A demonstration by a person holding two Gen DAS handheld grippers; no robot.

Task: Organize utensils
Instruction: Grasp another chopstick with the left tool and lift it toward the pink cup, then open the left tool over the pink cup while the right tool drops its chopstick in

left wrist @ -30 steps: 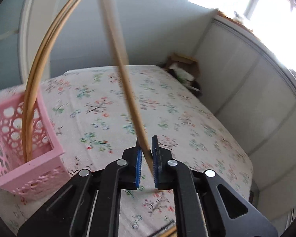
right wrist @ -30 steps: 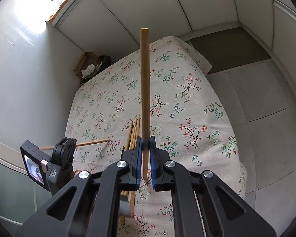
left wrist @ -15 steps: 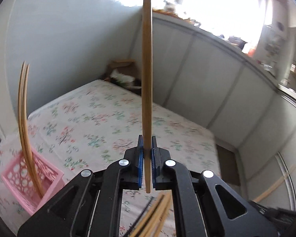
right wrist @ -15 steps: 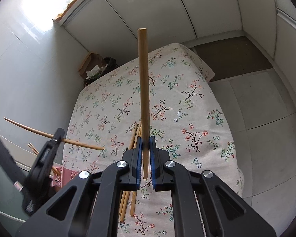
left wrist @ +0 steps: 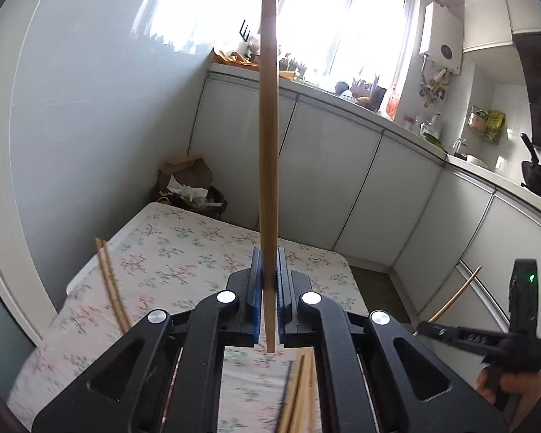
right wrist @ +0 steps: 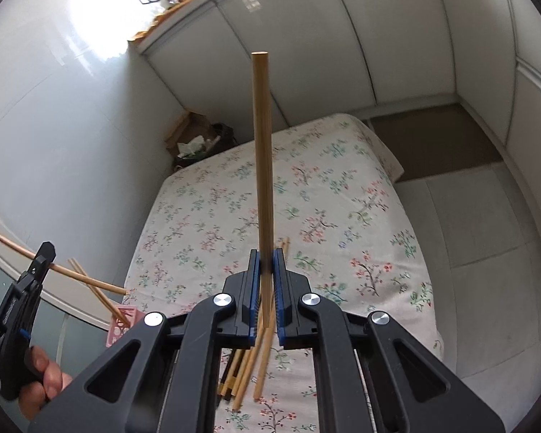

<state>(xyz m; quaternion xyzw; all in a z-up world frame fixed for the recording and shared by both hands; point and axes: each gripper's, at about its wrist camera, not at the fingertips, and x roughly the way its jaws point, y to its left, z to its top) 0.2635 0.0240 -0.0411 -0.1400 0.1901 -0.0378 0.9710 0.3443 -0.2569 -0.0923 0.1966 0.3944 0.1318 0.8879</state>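
My left gripper is shut on a wooden chopstick that points up and away, held above the table. My right gripper is shut on another wooden chopstick, also raised. A pink perforated basket at the table's left edge holds two chopsticks, which also show blurred in the left wrist view. A loose pile of chopsticks lies on the floral tablecloth under the right gripper; it shows in the left wrist view too.
The right gripper with its chopstick shows at the right of the left wrist view. The left gripper shows at the left of the right wrist view. White cabinets and a bin with paper stand beyond the table.
My left gripper has tilted up and lifted away from the basket with its chopstick. The right gripper has risen slightly, holding its chopstick steady.
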